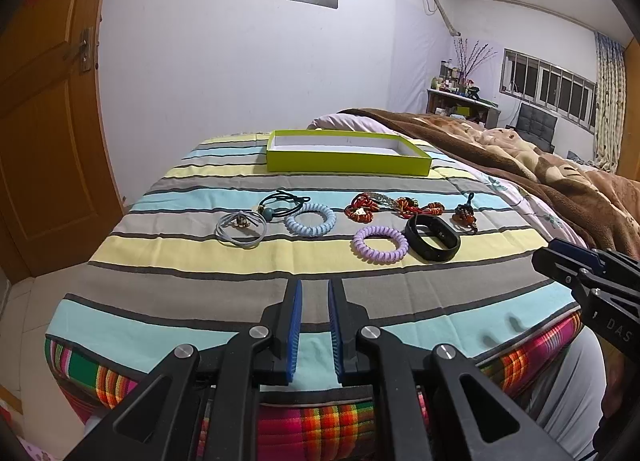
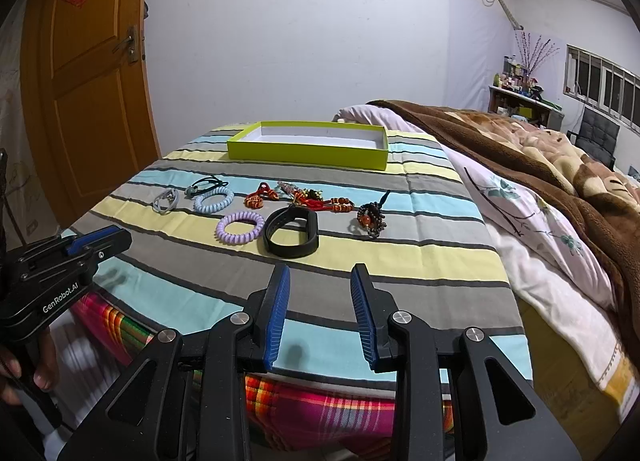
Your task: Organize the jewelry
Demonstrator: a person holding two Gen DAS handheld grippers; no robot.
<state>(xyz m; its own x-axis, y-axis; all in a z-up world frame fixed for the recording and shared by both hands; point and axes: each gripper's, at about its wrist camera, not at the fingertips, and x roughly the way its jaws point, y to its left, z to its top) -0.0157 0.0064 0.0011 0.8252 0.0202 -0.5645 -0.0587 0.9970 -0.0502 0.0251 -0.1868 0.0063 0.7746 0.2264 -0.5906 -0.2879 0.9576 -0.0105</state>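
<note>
Striped in grey, yellow and pale blue, the bed cover carries all the jewelry in a loose row, with a shallow lime-green cardboard box standing empty beyond it. From one end lie a grey elastic loop, a dark cord with a teal bead, a pale blue spiral hair tie, a lilac spiral hair tie, a black rubber wristband, a tangle of red knotted cords and a dark beaded charm.

Both tools hover at the near edge, touching nothing. The left tool stands narrowly apart; the right tool is wider apart.

These pieces look light and soft. The spiral ties should squash, so pinch across one side of the ring. The wristband is stiffer; grip its upstanding strap edge. The cords may drag neighbours along.
</note>
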